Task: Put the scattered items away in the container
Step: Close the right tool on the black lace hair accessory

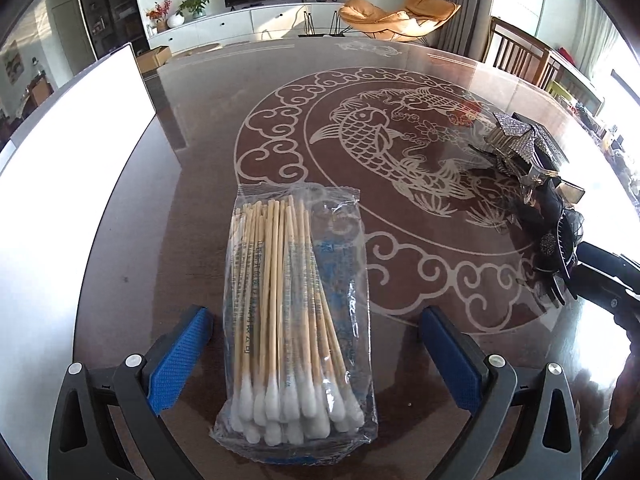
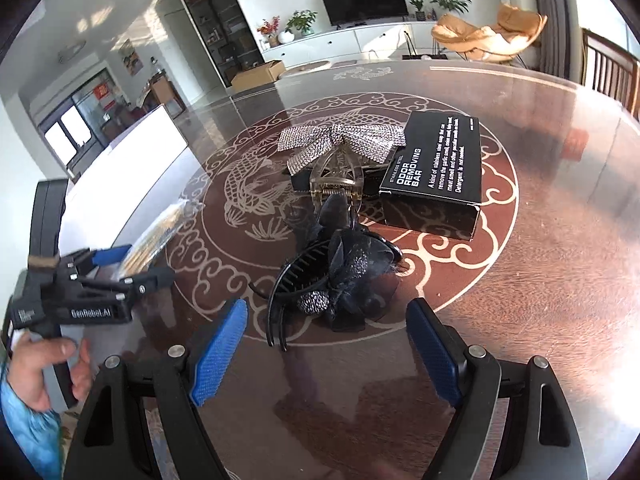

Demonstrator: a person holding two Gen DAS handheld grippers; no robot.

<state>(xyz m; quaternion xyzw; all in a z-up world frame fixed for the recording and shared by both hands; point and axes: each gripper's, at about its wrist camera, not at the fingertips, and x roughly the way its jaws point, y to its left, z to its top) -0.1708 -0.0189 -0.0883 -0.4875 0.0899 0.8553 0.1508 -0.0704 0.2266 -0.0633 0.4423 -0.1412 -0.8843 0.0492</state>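
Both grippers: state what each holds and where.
Nothing. The left gripper is open astride the cotton swab pack; the right gripper is open before the black hair claw.

Bright daylight, window glare on glossy table [image 2: 560, 240], fisheye-warped, vignetted edges

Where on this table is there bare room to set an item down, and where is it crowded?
Bare tabletop lies right of the black odor-bar box, and also between the cotton swab pack and the white container. It is crowded where the rhinestone bow clip, black hair claw and box cluster together.
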